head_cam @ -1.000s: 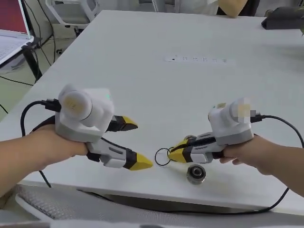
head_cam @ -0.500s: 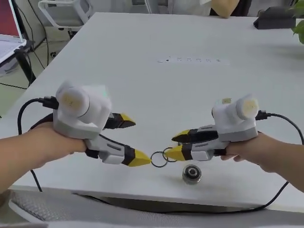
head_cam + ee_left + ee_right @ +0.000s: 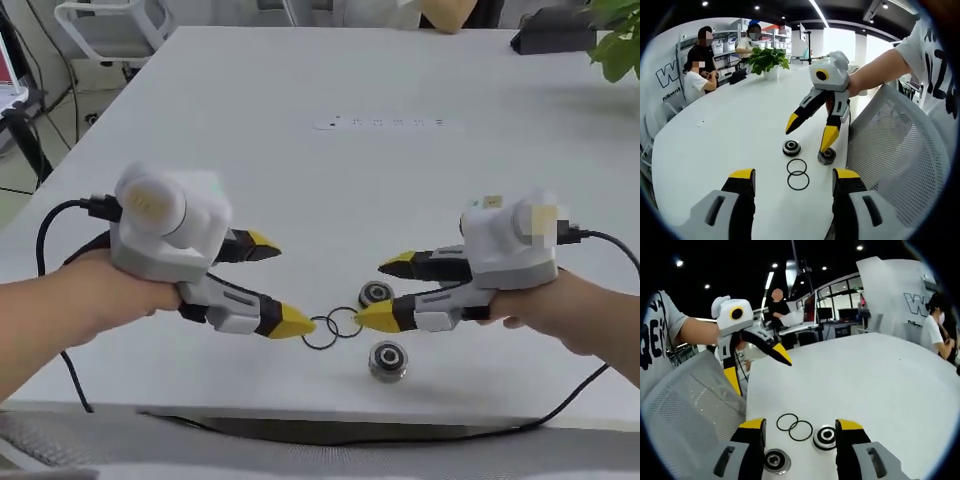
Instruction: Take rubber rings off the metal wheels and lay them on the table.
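Black rubber rings (image 3: 332, 327), two thin loops, lie flat on the white table (image 3: 300, 150), side by side and meeting at their edges (touching or just overlapping, I cannot tell which). In the head view they sit between the yellow tips of the two grippers' lower jaws. The left gripper (image 3: 285, 283) has its jaws spread wide with nothing between them. The right gripper (image 3: 377, 291) is spread the same way and also holds nothing. Both are held in a person's hands and point inward at each other.

Near the rings are two round silver metal wheels. One wheel (image 3: 376, 294) lies just beyond the rings and appears between the right gripper's jaws in the head view. The other wheel (image 3: 388, 360) lies nearer the table's front edge, under that gripper. In the left gripper view the rings lie straight ahead between its own jaws, with the wheels behind them. Farther out, a white power strip (image 3: 390, 124) lies mid-table, a green potted plant (image 3: 765, 59) stands at the far end, and a grey mesh chair back (image 3: 890, 150) is beside the table's edge
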### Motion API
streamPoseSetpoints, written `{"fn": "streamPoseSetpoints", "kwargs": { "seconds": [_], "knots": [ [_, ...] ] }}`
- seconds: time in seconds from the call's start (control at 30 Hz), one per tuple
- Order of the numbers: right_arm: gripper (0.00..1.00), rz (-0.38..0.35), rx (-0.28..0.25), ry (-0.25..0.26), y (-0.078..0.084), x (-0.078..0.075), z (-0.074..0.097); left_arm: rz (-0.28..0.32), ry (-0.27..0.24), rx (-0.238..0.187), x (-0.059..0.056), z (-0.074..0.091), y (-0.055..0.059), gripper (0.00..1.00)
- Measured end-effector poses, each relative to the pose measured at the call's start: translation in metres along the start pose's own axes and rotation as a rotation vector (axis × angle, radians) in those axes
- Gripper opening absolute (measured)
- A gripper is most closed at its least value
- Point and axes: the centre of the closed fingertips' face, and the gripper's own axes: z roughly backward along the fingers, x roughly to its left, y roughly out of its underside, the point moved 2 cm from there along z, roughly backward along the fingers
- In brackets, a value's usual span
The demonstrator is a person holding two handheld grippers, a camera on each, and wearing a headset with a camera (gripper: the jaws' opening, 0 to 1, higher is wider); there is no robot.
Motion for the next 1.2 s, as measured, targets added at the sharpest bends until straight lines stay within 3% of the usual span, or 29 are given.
{"fn": "streamPoseSetpoints", "kwargs": {
  "seconds": [0.43, 0.63, 1.2],
  "knots": [
    [0.60, -0.009, -0.001, 0.058, 0.005, -0.013, 0.017, -0.009, 0.008, 0.003, 0.004, -0.014, -0.008, 0.60],
    [0.70, -0.045, 0.006, 0.080, 0.009, -0.021, 0.020, -0.008, 0.013, 0.005, 0.005, -0.022, -0.010, 0.59],
    [0.69, -0.036, 0.014, 0.105, 0.018, -0.028, 0.023, -0.011, 0.026, 0.014, 0.008, -0.042, -0.015, 0.59]
  ]
}}
